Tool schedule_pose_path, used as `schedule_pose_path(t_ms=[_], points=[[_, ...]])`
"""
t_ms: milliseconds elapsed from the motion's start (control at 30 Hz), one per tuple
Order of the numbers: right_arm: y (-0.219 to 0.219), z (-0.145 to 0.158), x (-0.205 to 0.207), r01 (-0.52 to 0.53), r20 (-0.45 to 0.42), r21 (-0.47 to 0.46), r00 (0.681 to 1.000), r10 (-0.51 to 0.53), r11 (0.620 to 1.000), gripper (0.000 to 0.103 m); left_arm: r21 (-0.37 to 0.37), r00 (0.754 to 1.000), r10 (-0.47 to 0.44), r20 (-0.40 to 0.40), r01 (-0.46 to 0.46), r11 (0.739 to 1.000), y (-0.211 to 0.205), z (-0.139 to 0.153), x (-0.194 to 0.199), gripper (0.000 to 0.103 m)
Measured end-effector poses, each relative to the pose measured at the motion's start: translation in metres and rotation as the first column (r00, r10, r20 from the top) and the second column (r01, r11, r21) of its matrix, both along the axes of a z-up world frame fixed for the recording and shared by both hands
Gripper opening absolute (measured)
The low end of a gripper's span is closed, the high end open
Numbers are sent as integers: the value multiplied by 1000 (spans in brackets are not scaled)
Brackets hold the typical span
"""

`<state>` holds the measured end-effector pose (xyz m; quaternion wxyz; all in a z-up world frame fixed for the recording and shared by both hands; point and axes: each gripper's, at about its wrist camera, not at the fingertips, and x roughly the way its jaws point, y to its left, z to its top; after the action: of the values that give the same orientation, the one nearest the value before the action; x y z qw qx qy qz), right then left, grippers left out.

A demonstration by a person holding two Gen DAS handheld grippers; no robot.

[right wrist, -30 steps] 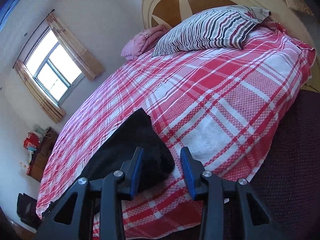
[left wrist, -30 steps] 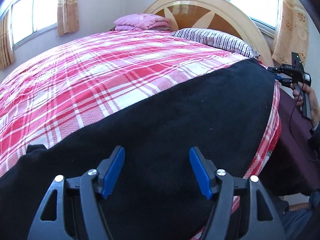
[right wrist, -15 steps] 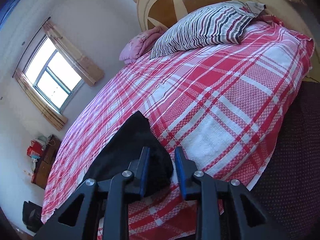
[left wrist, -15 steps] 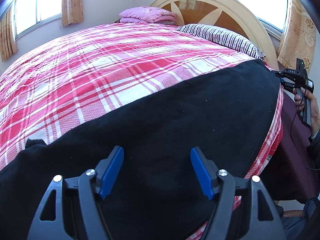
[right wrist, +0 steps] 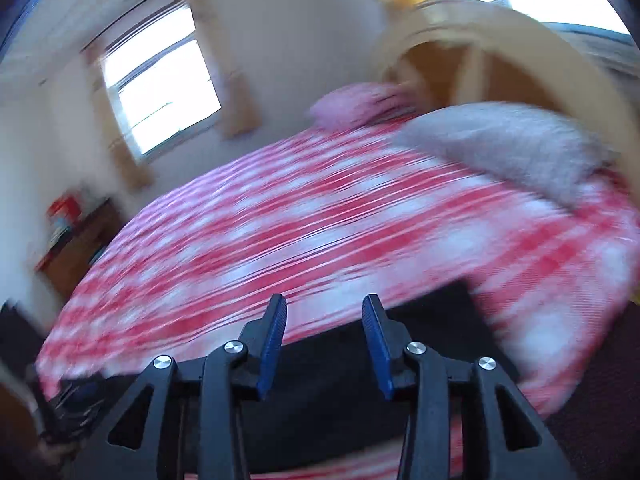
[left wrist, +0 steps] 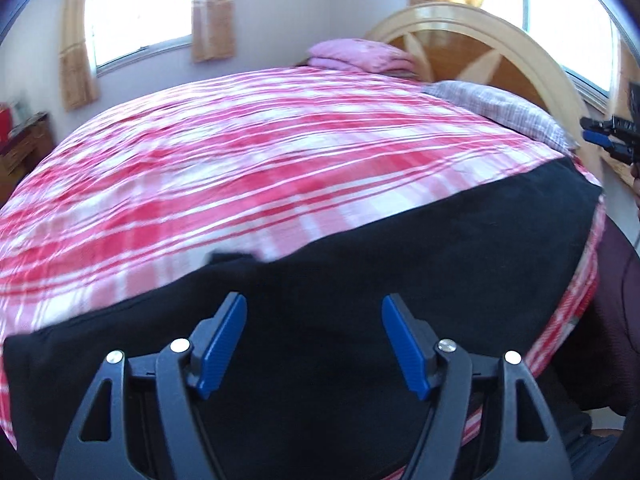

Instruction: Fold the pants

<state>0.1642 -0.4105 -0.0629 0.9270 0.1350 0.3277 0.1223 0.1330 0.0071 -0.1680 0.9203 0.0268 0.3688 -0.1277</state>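
Note:
Black pants (left wrist: 440,264) lie flat along the near edge of the red plaid bed (left wrist: 260,168). My left gripper (left wrist: 314,308) hovers over their middle, open, with nothing between its blue pads. The right gripper (left wrist: 596,130) shows small at the far right, off the pants' end, with a hand behind it. The right wrist view is blurred by motion. In it the right gripper (right wrist: 324,308) hangs above the pants (right wrist: 420,332) with its jaws opening and nothing between them. The dark shape at lower left may be my left gripper (right wrist: 76,400).
A striped pillow (left wrist: 504,112) and a folded pink blanket (left wrist: 360,56) lie by the arched wooden headboard (left wrist: 500,44). A wooden cabinet (right wrist: 76,248) stands beyond the bed's far left. Dark maroon flooring (left wrist: 616,300) borders the bed on the right.
The right gripper narrowed over the pants' corner, then widened, rose away and rolled level; the corner lies flat. The left gripper shifted sideways over the pants, staying open.

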Motion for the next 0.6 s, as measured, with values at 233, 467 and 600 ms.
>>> schedule_pose_path(t_ms=[233,467,600], points=[[221,-57,66,-486,-228,129,834,503,865,41,0,998,34,-48,-34,999,22,-30,-9,73],[333,-96,103,-585,-343,163,721,602,794,41,27,1000,24,-18,-24,999,11,-36,-18,91],[362,-118,113,-599,-428,190,663,614,778,41,-12,999,34,-10,-34,999,16,-36,-19,91]])
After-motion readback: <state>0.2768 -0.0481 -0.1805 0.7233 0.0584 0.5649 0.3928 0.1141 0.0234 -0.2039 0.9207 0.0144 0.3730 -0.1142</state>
